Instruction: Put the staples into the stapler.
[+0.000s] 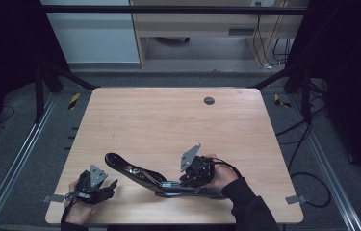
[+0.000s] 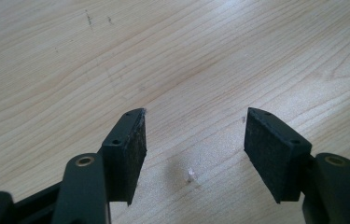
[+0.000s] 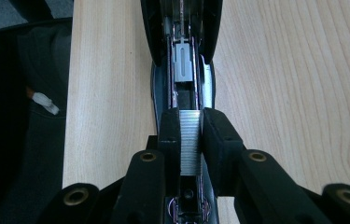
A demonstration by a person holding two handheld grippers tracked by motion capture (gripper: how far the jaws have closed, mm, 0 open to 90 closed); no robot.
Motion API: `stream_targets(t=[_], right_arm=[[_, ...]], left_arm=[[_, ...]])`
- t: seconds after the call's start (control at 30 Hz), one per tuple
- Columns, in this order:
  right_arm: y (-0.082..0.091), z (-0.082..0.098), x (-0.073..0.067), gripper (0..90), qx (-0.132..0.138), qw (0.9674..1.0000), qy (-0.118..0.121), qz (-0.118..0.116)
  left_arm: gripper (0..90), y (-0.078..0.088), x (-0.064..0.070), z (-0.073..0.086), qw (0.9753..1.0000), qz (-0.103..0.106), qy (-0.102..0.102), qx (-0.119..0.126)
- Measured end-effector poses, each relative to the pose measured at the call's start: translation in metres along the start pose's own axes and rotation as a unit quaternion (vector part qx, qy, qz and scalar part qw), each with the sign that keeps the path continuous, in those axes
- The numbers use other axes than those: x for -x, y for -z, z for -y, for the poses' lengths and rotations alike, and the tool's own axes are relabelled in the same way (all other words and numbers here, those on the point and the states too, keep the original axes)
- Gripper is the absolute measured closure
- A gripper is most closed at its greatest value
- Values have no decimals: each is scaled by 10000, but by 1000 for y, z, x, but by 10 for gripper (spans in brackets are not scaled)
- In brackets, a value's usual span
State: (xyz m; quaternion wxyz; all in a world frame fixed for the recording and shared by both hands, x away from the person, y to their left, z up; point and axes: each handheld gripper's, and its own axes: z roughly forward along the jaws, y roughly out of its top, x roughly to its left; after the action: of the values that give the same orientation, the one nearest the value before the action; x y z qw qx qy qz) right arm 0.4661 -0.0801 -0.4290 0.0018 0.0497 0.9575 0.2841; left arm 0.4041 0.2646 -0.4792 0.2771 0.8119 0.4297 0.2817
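A black stapler (image 1: 137, 173) lies hinged wide open near the table's front edge, its top arm raised toward the left. My right gripper (image 1: 184, 182) hovers over the stapler's base. Looking down the right gripper view, that gripper (image 3: 191, 128) is shut on a silver strip of staples (image 3: 191, 142), held directly above the stapler's open magazine channel (image 3: 183, 91); a grey pusher (image 3: 183, 63) sits farther along it. My left gripper (image 1: 111, 186) rests at the front left, apart from the stapler. Its jaws (image 2: 193, 137) stand open over bare wood.
The wooden table (image 1: 168, 120) has a round grey cable grommet (image 1: 209, 100) near its far edge. Metal rails (image 1: 19, 154) run along both sides on the floor. The table's near edge and dark clothing (image 3: 28, 140) lie left in the right gripper view.
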Motion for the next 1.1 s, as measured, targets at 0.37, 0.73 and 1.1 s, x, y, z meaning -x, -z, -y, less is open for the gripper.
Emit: stream_targets(t=[0.37,0.73,1.1], right_arm=[[-1,0,1,777,-30,10000,73,-22],[-3,0,1,778,-4,9999,141,-46],[-4,0,0,777,-83,9998,179,-37]], left_arm=[[383,0,0,0,10000,0,-2,-1],[383,0,0,0,10000,3,2,-4],[383,0,0,0,10000,4,-1,-14]])
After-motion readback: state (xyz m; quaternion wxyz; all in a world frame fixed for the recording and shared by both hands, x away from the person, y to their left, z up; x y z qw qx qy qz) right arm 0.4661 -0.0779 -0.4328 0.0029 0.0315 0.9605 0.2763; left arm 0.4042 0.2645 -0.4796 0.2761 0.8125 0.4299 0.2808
